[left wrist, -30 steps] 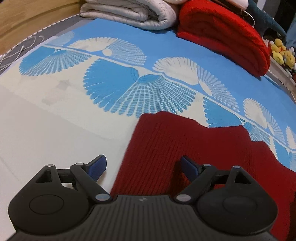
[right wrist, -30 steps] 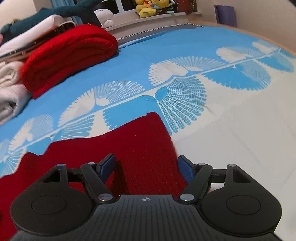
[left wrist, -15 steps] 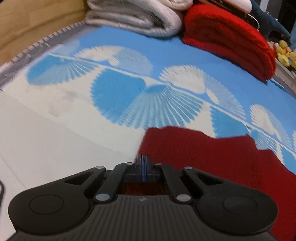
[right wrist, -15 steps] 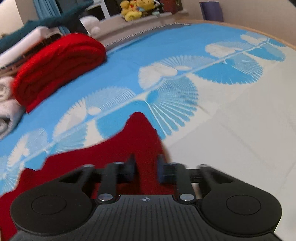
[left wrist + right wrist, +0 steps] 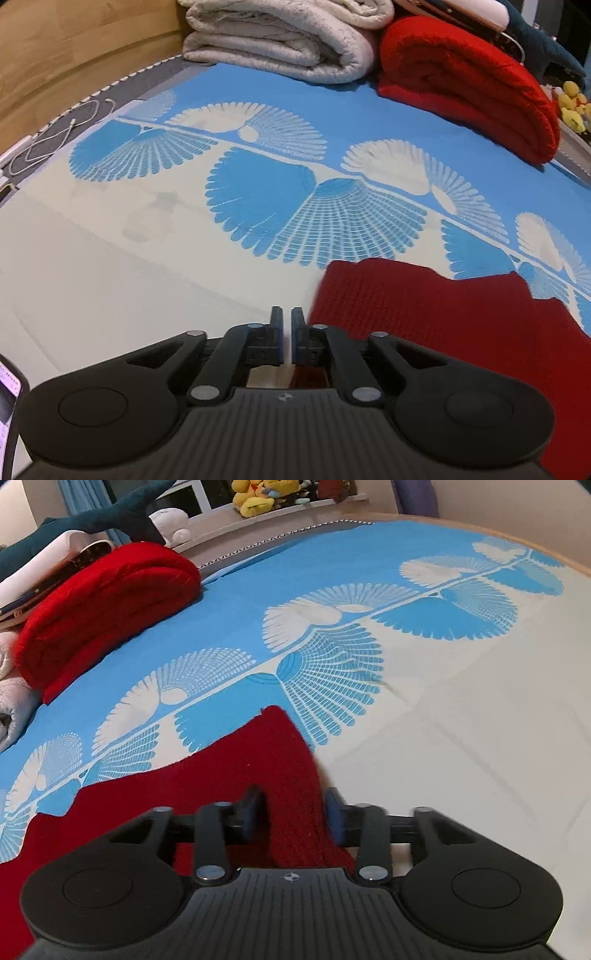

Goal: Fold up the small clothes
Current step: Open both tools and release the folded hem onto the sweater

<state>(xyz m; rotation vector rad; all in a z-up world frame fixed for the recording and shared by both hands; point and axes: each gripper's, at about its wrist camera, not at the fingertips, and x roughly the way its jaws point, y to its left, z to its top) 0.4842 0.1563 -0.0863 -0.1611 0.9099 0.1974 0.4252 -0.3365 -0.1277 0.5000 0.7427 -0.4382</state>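
A dark red knit garment lies flat on the bed's blue-and-white sheet; it also shows in the right wrist view. My left gripper is nearly shut with a thin gap, at the garment's left edge; no cloth shows between its fingers. My right gripper has its fingers apart, straddling the garment's right edge, which is bunched up between them.
A folded bright red blanket and a folded grey-white blanket lie at the head of the bed. A white cable lies at the left edge. Plush toys sit on the far ledge. A phone screen shows lower left.
Both grippers closed from wide open. The left one then shifted left off the garment and parted slightly. The right one reopened partway around the raised garment edge.
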